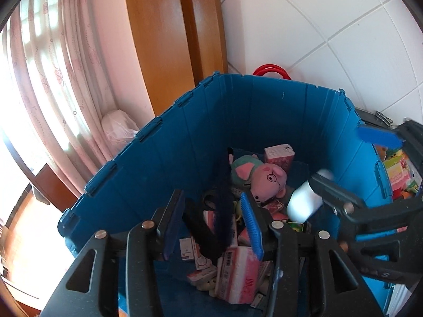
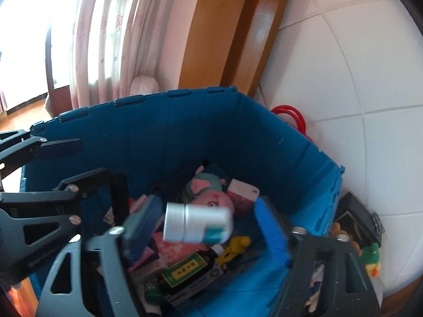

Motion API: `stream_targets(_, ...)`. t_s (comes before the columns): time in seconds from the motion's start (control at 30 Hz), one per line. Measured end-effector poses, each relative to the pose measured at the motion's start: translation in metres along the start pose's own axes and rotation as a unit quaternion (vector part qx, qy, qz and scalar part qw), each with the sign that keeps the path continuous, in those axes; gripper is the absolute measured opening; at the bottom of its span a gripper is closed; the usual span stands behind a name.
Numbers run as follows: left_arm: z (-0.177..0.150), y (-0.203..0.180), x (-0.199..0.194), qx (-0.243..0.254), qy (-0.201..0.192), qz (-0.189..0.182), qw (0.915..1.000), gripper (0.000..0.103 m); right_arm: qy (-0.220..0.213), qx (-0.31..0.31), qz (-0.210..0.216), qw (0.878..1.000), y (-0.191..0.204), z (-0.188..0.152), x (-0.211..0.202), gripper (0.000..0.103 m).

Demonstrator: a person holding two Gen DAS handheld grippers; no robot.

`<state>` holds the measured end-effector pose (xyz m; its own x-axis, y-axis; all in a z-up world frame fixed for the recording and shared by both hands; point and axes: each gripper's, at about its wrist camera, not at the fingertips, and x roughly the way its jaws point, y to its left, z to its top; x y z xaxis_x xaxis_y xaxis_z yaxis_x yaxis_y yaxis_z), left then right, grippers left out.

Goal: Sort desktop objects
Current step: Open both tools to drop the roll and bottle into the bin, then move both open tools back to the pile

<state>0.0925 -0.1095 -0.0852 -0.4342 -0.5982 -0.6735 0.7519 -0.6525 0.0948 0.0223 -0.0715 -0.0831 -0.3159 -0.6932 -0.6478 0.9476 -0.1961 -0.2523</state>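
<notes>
The right gripper point(image 2: 206, 227) stands spread wide over the blue crate point(image 2: 211, 132), and the white bottle point(image 2: 197, 224) sits between its fingers point(image 2: 272, 235) with a gap on either side, blurred, so it looks to be loose and dropping rather than pinched. Just below it lie a dark bottle with a green label point(image 2: 185, 272), a yellow toy point(image 2: 234, 248) and flat pink boxes point(image 2: 169, 248); a little farther ahead are the pig plush point(image 2: 211, 195) and a pink carton point(image 2: 242, 195).

The left gripper point(image 1: 214, 224) hovers beside it over the same crate, partly spread, with a dark fuzzy strip point(image 1: 224, 206) hanging between its fingers; whether the pads press on it I cannot tell.

Risks, as I judge them: the white bottle could strike the dark bottle beneath and crack it or bounce off the hard pile. If its cap is loose it could open on landing. The two grippers are close together, so a careless pull back could knock them. The fuzzy strip may snag on a ribbed pad and trail out when the left gripper lifts.
</notes>
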Motion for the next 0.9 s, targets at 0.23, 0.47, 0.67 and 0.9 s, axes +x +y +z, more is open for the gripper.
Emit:
stream_targets(0.23, -0.011, 0.004, -0.004, 0.001, -0.001, -0.002, 1.0000, 0.045, -0.003, -0.001, -0.014, 1.000, -0.006, -0.014, -0.011, 0.103)
stream_targets(0.47, -0.020, -0.008, -0.018, 0.016, -0.012, -0.005, 0.9998, 0.045, -0.011, 0.018, -0.029, 0.999, -0.018, -0.034, -0.033, 0.103)
stream_targets(0.67, -0.025, -0.023, -0.042, 0.022, -0.043, -0.016, 0.9987, 0.045, -0.026, 0.043, -0.054, 0.997, -0.032, -0.059, -0.058, 0.103)
stream_targets(0.9, -0.026, -0.062, -0.084, 0.033, -0.084, -0.048, 0.9947, 0.045, -0.051, 0.076, -0.093, 0.991, -0.062, -0.097, -0.099, 0.103)
